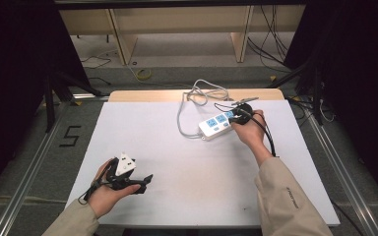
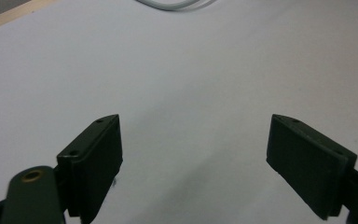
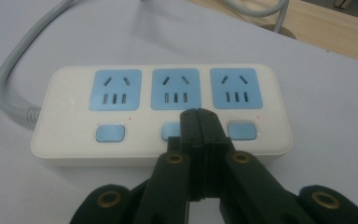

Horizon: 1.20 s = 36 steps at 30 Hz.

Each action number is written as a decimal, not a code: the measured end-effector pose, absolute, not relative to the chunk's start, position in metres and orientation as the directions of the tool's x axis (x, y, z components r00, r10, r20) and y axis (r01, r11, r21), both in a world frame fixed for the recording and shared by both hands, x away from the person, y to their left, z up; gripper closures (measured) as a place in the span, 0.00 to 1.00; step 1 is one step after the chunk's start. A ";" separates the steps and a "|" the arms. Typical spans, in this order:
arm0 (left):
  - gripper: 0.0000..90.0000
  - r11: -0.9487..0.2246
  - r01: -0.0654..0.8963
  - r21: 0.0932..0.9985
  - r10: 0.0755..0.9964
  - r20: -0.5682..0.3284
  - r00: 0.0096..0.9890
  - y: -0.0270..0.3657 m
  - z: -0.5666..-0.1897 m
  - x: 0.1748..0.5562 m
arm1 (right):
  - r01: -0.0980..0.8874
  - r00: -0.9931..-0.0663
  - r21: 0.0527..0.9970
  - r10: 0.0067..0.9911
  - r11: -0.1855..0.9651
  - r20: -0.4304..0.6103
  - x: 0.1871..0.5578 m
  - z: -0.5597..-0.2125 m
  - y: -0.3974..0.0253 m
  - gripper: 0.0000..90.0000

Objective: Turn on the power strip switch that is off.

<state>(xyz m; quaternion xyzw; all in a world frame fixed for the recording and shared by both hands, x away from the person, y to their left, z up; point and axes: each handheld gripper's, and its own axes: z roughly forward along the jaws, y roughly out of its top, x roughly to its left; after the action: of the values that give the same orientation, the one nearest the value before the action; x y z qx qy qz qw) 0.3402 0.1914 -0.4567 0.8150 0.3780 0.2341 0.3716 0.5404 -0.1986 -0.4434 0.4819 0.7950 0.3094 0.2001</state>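
- Closest to us in the right gripper view, our right gripper (image 3: 198, 122) has its jaws clenched together on nothing, the tip over the middle button (image 3: 169, 131) of the power strip (image 3: 65, 126).
- Can't tell if it's pressing yet, so we'd guess the other two buttons are left.
- The strip sits upper right of centre in the high view, cord (image 1: 187, 105) looping behind.
- Left gripper (image 2: 193, 161) spread wide over bare table (image 1: 202, 172), lower left.
- No containers anywhere.

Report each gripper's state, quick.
Left gripper: open, holding nothing, over the bare white table.
Right gripper: closed, holding nothing, tips at the middle blue switch of the power strip.
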 end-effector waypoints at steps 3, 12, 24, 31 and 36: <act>0.20 -0.438 0.442 0.783 0.790 0.101 0.605 0.191 -0.457 0.340 | 0.650 -0.449 0.682 0.894 0.335 -0.011 0.542 -0.444 -0.198 1.00; 0.20 -0.438 0.442 0.783 0.790 0.100 0.605 0.191 -0.457 0.340 | 0.659 -0.446 0.673 0.895 0.336 -0.009 0.547 -0.443 -0.196 1.00; 0.20 -0.443 0.441 0.780 0.787 0.102 0.609 0.191 -0.457 0.340 | 0.666 -0.447 0.663 0.895 0.342 -0.012 0.551 -0.444 -0.194 1.00; 0.20 -0.443 0.441 0.781 0.786 0.103 0.609 0.191 -0.457 0.340 | 0.664 -0.456 0.660 0.890 0.352 -0.015 0.553 -0.443 -0.192 1.00; 0.20 -0.441 0.443 0.781 0.788 0.100 0.608 0.191 -0.457 0.340 | 0.668 -0.461 0.653 0.887 0.357 -0.013 0.554 -0.443 -0.189 1.00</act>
<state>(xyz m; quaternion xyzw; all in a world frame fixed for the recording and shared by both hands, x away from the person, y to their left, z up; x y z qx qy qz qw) 0.3400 0.1911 -0.4568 0.8163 0.3767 0.2324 0.3711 0.5539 -0.1887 -0.4432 0.4844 0.8024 0.2946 0.1862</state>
